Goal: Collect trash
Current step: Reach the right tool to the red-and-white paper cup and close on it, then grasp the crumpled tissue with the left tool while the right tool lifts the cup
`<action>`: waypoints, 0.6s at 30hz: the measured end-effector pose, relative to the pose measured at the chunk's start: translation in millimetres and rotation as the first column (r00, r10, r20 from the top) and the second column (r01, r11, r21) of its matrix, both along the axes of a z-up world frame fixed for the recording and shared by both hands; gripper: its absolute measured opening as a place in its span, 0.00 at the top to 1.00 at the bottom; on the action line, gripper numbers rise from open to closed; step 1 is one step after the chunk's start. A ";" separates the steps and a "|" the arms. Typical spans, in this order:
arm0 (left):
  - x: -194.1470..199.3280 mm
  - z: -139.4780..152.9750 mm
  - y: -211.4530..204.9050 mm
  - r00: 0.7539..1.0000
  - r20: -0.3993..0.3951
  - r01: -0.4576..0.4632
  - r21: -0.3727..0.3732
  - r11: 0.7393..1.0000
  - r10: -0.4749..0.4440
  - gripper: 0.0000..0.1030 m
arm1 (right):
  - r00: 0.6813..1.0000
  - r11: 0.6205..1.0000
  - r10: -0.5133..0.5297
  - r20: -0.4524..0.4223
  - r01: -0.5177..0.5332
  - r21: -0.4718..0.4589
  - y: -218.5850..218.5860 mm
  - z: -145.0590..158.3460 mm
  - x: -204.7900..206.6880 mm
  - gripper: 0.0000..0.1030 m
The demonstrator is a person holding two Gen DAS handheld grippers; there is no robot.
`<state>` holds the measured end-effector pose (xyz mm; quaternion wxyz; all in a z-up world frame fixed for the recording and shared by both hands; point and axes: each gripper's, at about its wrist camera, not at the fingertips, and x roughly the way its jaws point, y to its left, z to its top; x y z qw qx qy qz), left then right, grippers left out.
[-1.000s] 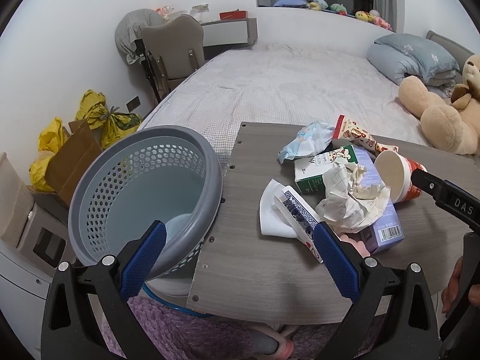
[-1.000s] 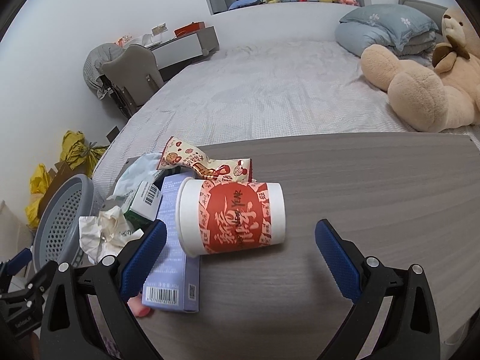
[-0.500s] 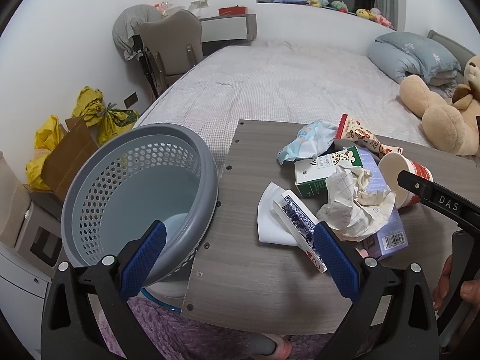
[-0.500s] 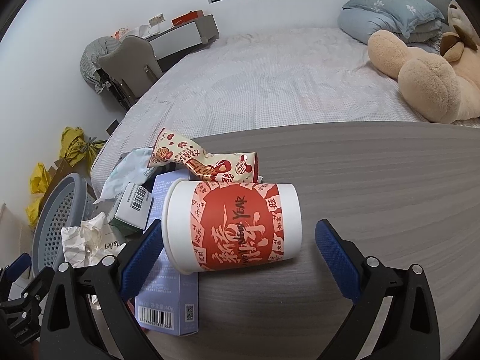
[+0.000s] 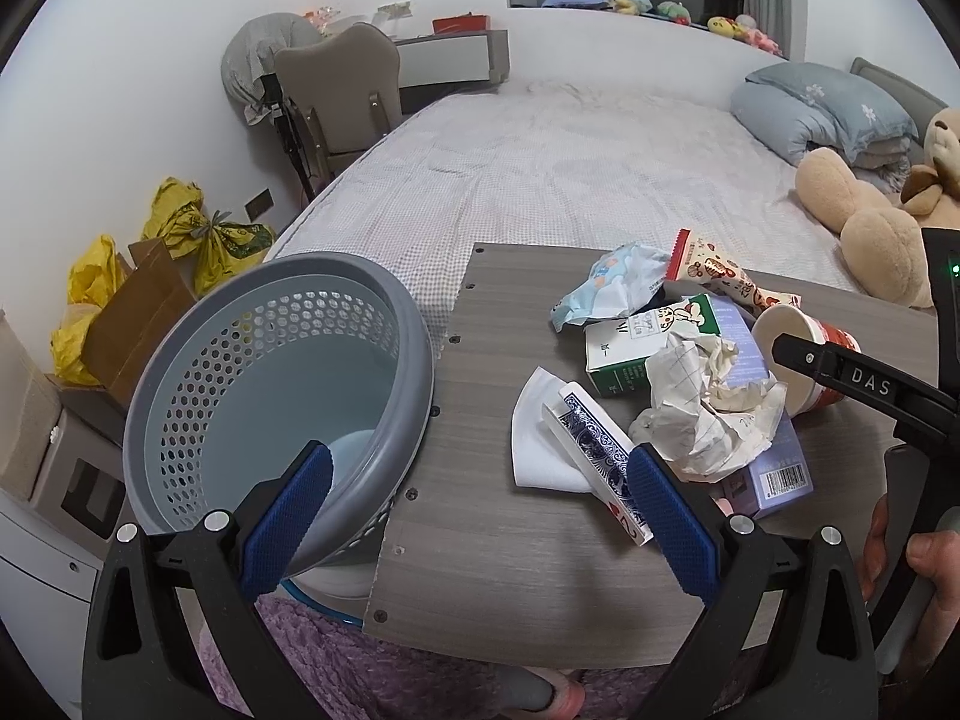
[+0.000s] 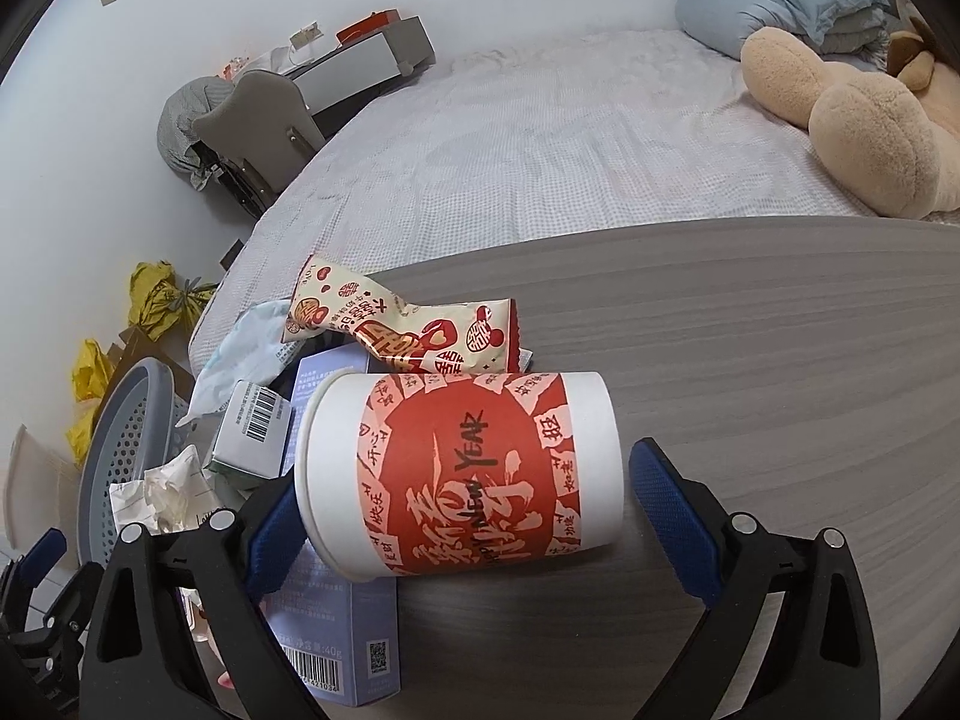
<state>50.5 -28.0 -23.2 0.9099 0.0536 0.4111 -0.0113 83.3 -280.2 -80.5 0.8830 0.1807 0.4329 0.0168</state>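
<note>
Both tongs stand spread wide, gripping nothing. Since a second ago the right gripper [image 6: 462,510] has pushed in on the red-and-white paper cup [image 6: 462,474], which lies on its side and now fills the gap between the blue pads; the left pad is partly hidden behind the cup's open rim, the right pad stands just clear of its base. The left gripper [image 5: 480,516] hovers over the table's near edge [image 5: 480,570], much as before, with the grey basket [image 5: 414,324] off the table's left side. Beside the cup lie a lilac box [image 6: 336,630], a snack wrapper [image 6: 408,336], a crumpled paper [image 5: 708,414] and a milk carton [image 5: 624,354].
</note>
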 end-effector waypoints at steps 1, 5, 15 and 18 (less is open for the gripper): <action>-0.5 0.1 -0.7 1.000 0.001 0.002 0.001 1.000 -0.002 0.06 | 1.000 1.000 0.002 -0.001 -0.002 0.007 -0.2 -0.4 0.3 0.09; -2.8 0.2 -2.8 1.000 0.000 0.010 0.002 1.000 -0.010 0.06 | 1.000 1.000 0.018 0.008 -0.018 0.013 -0.4 0.1 0.0 0.20; -6.9 1.5 -9.5 0.999 -0.001 0.047 0.000 0.999 -0.047 0.06 | 0.997 1.000 0.019 0.075 -0.018 -0.015 1.0 14.6 -15.5 0.20; -5.4 2.1 -14.6 0.998 -0.006 0.068 -0.004 0.998 -0.068 0.06 | 0.996 1.000 -0.003 0.090 0.005 -0.016 -6.5 21.0 -27.4 0.20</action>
